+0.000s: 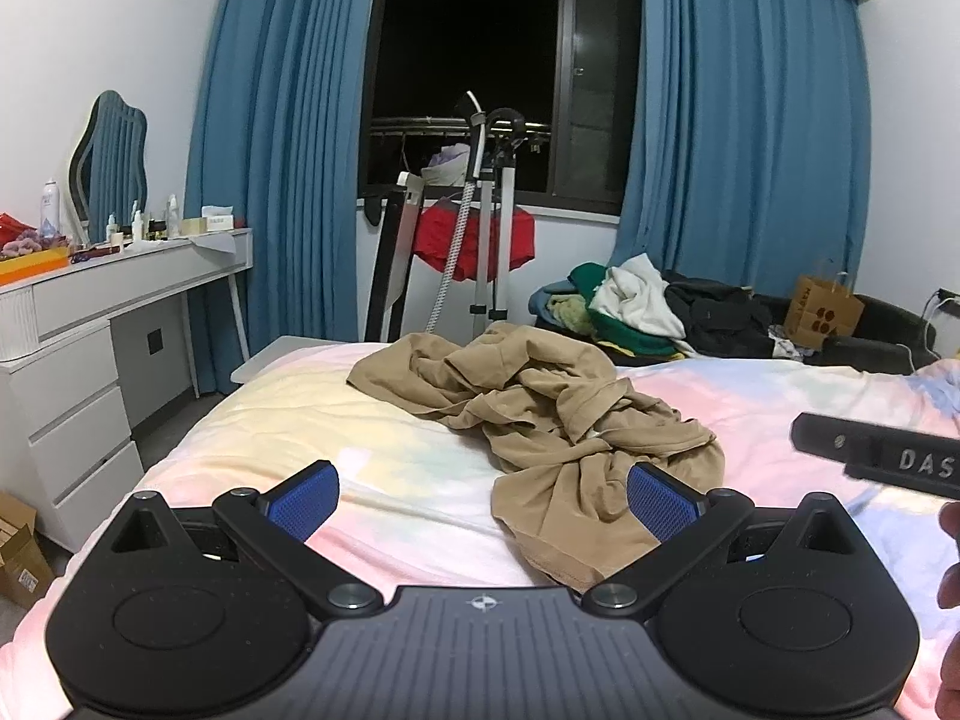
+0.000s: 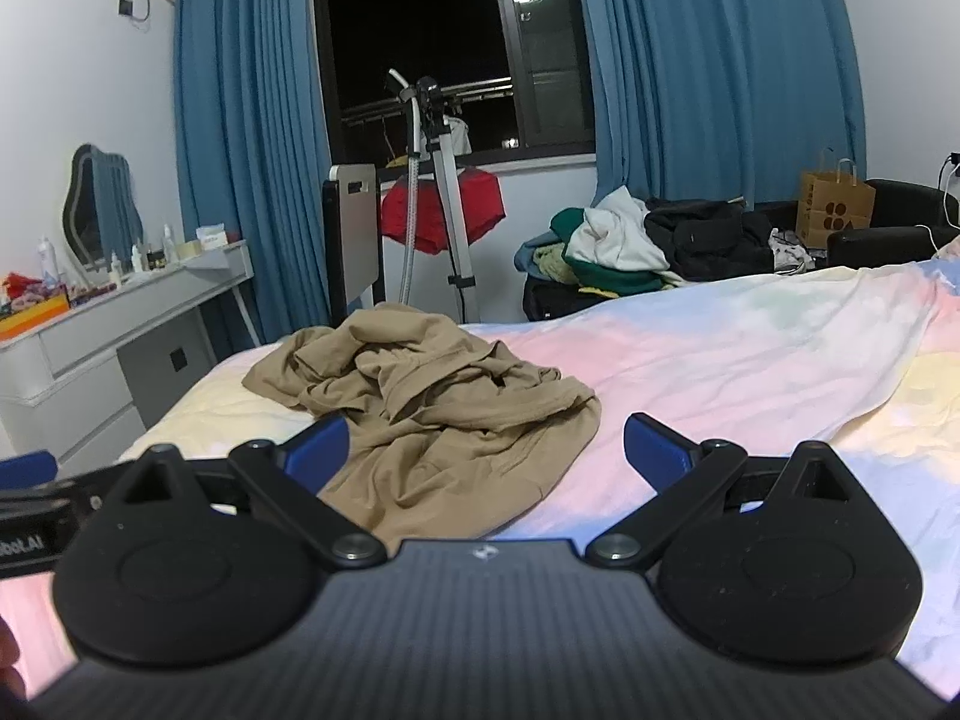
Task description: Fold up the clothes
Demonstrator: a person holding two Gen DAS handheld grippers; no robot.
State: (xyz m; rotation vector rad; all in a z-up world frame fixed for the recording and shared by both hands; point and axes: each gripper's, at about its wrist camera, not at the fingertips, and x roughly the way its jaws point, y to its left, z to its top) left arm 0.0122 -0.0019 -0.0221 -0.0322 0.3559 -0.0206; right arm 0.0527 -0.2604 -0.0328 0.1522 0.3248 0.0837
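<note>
A tan garment lies crumpled in a loose heap on the bed, its folds bunched and twisted. It sits just ahead of both tools. In the left wrist view its near end lies between the fingers of the left tool, low and toward the right finger. In the right wrist view the heap lies ahead and to the left of the right tool, with its near edge passing behind the left finger.

The left tool's blue pads are spread wide apart and hold nothing. The right tool's fingers are also wide apart and empty. Both hover over the pastel bedcover, not touching the cloth as far as can be seen. Part of the right tool shows at the right edge of the left wrist view.

Beyond the bed, straight ahead of the tools, a metal stand with a red cloth stands under a dark window framed by blue curtains. Ahead and to the right is a pile of clothes and a paper bag. To the left is a white table with bottles and a mirror.
</note>
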